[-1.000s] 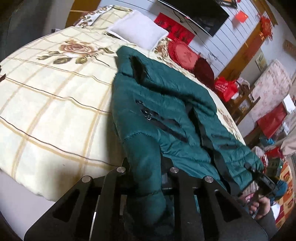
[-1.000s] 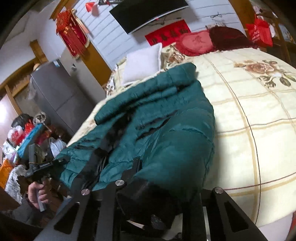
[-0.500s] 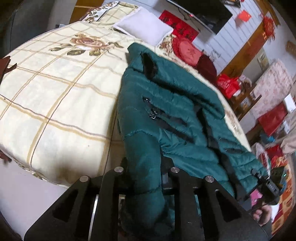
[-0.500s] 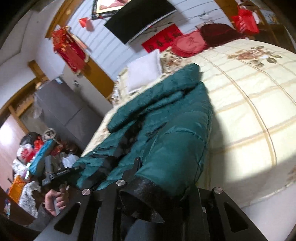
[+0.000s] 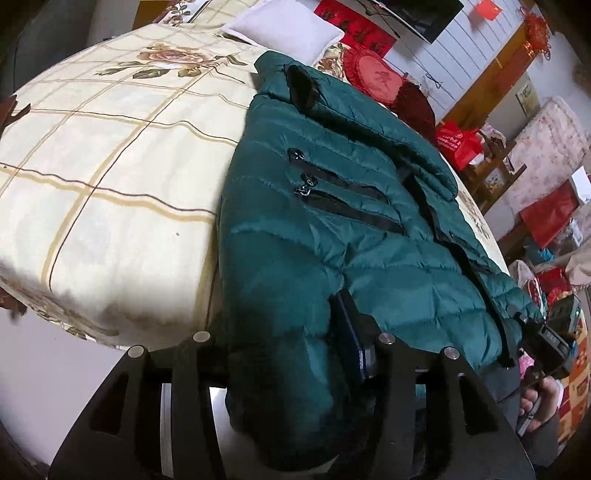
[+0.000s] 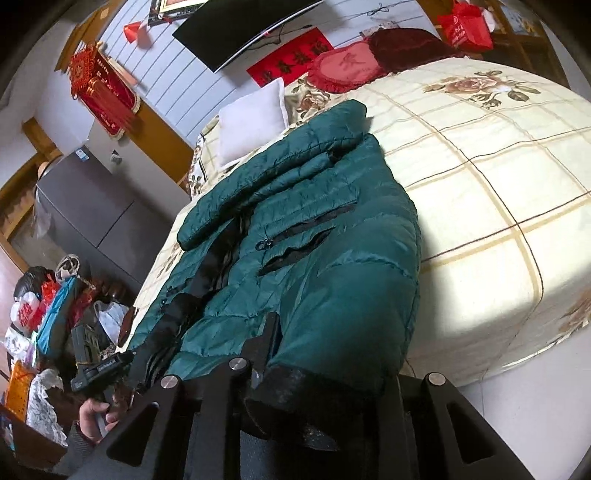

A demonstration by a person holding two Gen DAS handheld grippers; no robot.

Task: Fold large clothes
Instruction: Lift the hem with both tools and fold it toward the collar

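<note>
A dark green puffer jacket (image 5: 332, 206) lies front up on the bed, hem toward me, collar toward the pillows; it also shows in the right wrist view (image 6: 295, 236). My left gripper (image 5: 288, 354) is shut on the jacket's hem at the bed's near edge. My right gripper (image 6: 317, 376) is shut on a dark-cuffed sleeve end (image 6: 295, 402) at the other hem corner. One sleeve (image 6: 266, 173) lies folded across the chest. The other gripper shows at each view's edge, in the left wrist view (image 5: 550, 339) and in the right wrist view (image 6: 99, 369).
The bed (image 5: 110, 155) has a cream checked blanket with roses. A white pillow (image 5: 284, 29) and red cushions (image 5: 376, 74) lie at its head. A grey fridge (image 6: 81, 206), bags and clutter (image 6: 40, 314) stand beside the bed. White floor (image 6: 535, 406) lies below.
Both grippers have kept their hold and pulled the hem back toward the bed's near edge. The jacket lies straighter and flatter and both cameras have tilted.
</note>
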